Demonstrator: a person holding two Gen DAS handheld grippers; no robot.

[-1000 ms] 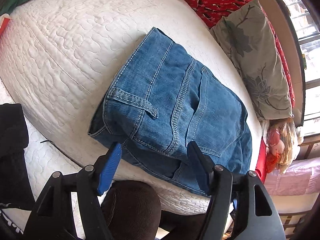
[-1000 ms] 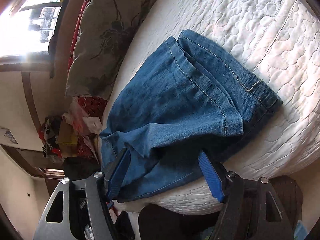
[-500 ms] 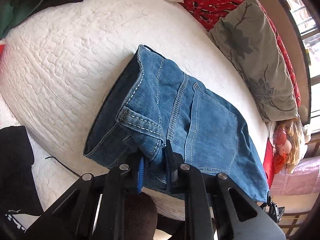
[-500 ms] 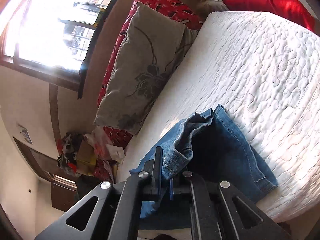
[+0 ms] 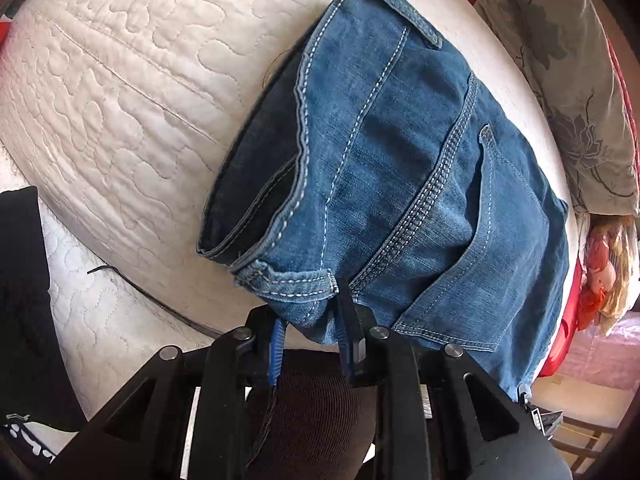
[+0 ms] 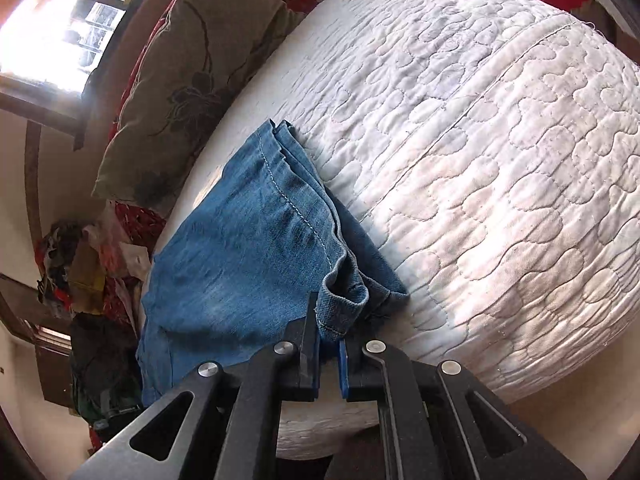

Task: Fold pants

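The blue jeans [image 5: 400,168] lie folded on the white quilted mattress [image 5: 100,80], back pocket and waistband up. My left gripper [image 5: 312,320] is shut on the near waistband corner of the jeans and holds it lifted. In the right wrist view the jeans [image 6: 248,248] show as a folded leg part near the mattress's [image 6: 500,140] near edge. My right gripper [image 6: 328,344] is shut on a bunched hem fold of the jeans, raised off the mattress.
A grey flowered pillow [image 5: 568,80] lies along the far side over red fabric; it shows in the right wrist view [image 6: 192,68] too. A clutter pile [image 6: 80,264] sits beyond the bed. Dark cloth [image 5: 20,300] lies at the left near edge.
Both grippers went from open above the jeans to shut on their near edge. They have since lifted the gripped denim and carried it across the mattress.
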